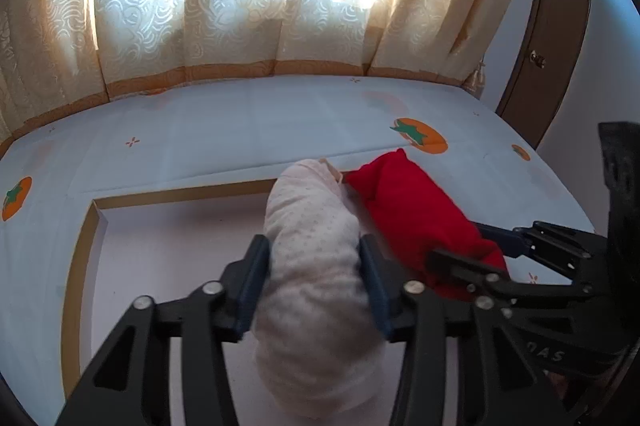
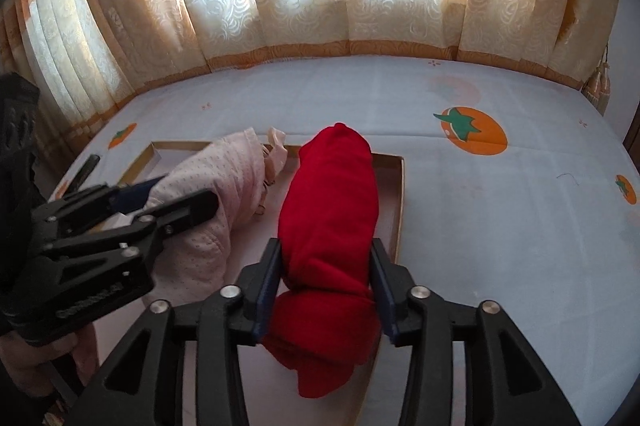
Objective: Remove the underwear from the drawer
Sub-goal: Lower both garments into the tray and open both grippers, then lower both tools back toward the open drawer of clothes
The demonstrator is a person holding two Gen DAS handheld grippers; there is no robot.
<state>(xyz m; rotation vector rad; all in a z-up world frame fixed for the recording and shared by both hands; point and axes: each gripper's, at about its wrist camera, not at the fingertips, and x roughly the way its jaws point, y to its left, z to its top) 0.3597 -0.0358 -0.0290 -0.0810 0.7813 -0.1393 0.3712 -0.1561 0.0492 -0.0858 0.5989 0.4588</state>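
Curtains are glowing beyond the bed [image 1: 224,130]; your left gripper [image 1: 316,258] is straddling the soft pink roll [image 1: 312,226], your right gripper [image 2: 326,258] the red roll [image 2: 332,194], both loosened; they are looking light, so be pinching mid-roll.

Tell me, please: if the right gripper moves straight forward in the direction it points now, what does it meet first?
The right gripper already has the red roll between its fingers, so that roll comes first. Beyond it probably the far wall of the tray, though depth is unclear.
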